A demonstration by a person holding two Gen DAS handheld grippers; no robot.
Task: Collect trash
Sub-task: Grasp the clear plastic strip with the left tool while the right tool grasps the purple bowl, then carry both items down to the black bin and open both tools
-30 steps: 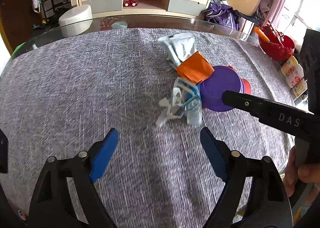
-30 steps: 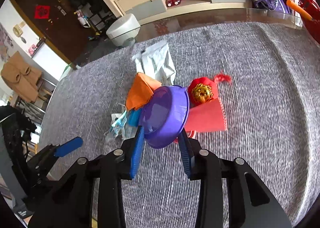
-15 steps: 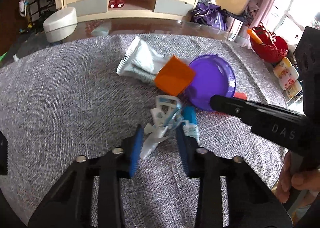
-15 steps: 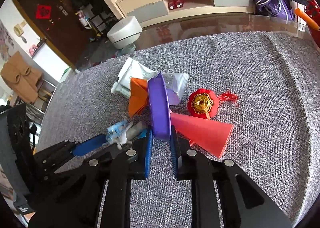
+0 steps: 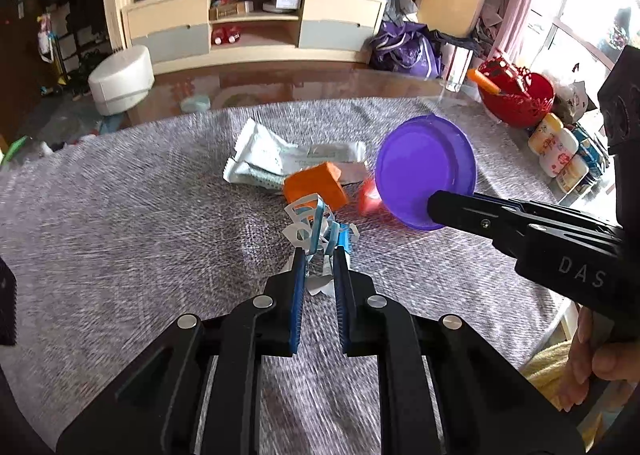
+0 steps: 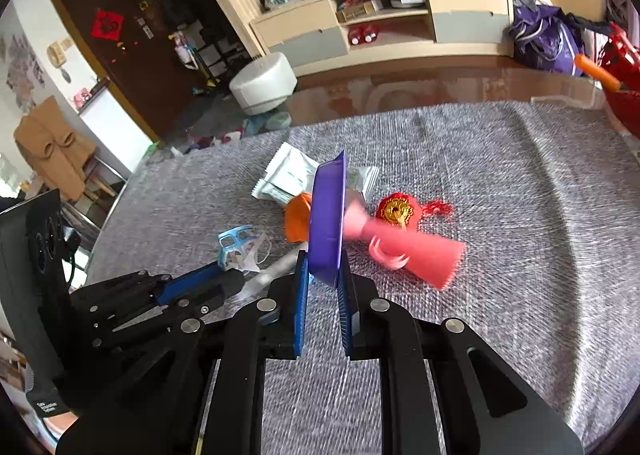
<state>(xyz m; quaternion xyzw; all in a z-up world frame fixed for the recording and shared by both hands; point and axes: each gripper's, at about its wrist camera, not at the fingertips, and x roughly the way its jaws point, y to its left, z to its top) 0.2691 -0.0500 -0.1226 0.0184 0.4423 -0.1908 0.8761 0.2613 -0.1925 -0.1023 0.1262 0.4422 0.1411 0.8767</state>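
l hand-held gripper pinches plastic scraps

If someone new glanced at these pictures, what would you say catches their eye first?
Probably the purple bowl, pinched on edge in the right claw above the grey tablecloth. Next, the tangled blue and white plastic scraps clamped in the left claw, then the red and gold ornament lying beyond the bowl.

Left tongs clamping plastic scrap
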